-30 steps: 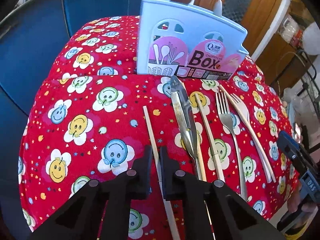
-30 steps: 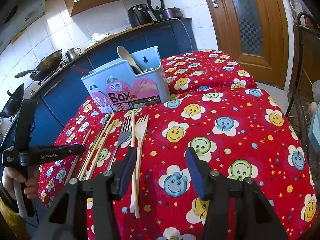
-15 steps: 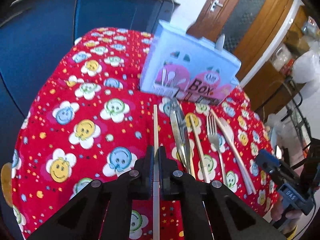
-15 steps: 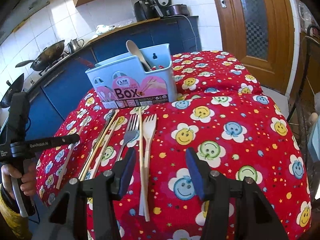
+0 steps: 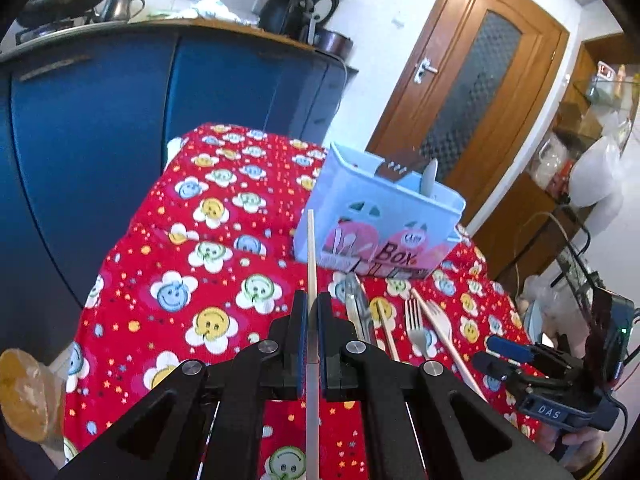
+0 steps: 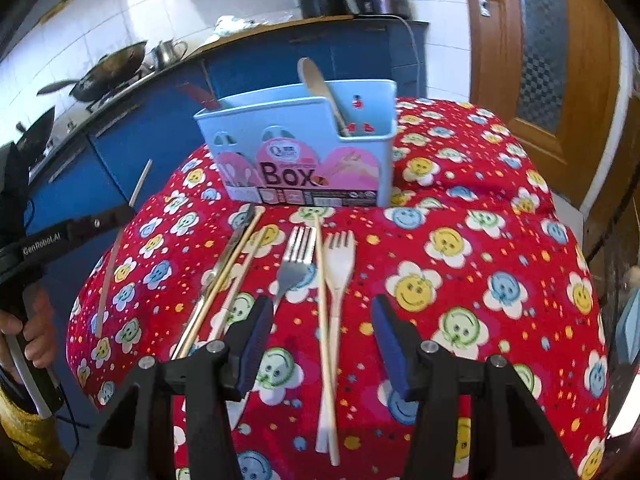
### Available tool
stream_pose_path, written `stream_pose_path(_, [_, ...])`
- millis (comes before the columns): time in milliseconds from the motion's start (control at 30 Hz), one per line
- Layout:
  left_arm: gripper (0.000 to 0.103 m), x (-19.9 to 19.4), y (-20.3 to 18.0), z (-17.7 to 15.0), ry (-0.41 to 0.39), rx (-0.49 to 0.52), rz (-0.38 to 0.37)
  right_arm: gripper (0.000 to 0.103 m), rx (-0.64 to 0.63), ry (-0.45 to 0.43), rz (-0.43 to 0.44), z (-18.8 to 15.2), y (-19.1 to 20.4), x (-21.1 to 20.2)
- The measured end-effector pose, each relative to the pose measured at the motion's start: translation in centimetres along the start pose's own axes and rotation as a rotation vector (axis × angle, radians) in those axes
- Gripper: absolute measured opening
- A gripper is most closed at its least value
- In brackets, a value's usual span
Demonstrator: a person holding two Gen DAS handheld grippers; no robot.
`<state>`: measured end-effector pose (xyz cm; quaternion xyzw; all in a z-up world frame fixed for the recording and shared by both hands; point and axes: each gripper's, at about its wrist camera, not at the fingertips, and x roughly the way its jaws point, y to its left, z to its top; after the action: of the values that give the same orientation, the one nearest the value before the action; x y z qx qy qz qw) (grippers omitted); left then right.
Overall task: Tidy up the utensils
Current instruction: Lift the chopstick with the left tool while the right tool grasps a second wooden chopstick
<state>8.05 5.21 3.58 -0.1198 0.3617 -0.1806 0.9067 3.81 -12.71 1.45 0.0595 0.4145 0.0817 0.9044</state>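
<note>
My left gripper (image 5: pixel 312 312) is shut on a pale chopstick (image 5: pixel 310 248), held clear of the red smiley tablecloth (image 5: pixel 192 280) with its tip toward the blue utensil box (image 5: pixel 380 216). From the right wrist view the same chopstick (image 6: pixel 140 184) slants through the left gripper (image 6: pixel 120 216). My right gripper (image 6: pixel 320 308) is open and holds nothing, above a wooden fork (image 6: pixel 339 264) and a chopstick (image 6: pixel 323 280). A metal fork (image 6: pixel 296 252), more chopsticks (image 6: pixel 240 248) and a long metal utensil (image 6: pixel 224 264) lie in a row before the box (image 6: pixel 300 132), which holds a wooden spoon (image 6: pixel 316 80).
Blue kitchen cabinets (image 5: pixel 100 140) stand close behind and left of the table, with woks (image 6: pixel 108 68) and appliances on the counter. A wooden door (image 5: pixel 472 92) is at the back right. The tablecloth drops off at the left edge. A hand (image 6: pixel 36 320) grips the left tool.
The left gripper shut on the chopstick that lay on the cloth, then lifted it and tilted upward. The right gripper, still open, drifted a little nearer the forks.
</note>
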Motion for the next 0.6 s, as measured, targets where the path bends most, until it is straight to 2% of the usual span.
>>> stream_pose_path(100, [0.004,-0.2,0.3,0.3,-0.021,-0.014,-0.015,0.054,-0.03,0.035,0.02,0.7,0.7,0.5])
stream_pose_path(367, [0.004,-0.6,1.0,0.4,-0.051,-0.029,-0.034,0.032,-0.115,0.142,0.017,1.8,2.0,2.9])
stream_pose_path(600, [0.004,-0.5,1.4,0.2,-0.05,-0.041,-0.045,0.021,-0.145,0.2,-0.015,2.6,2.0,4.5])
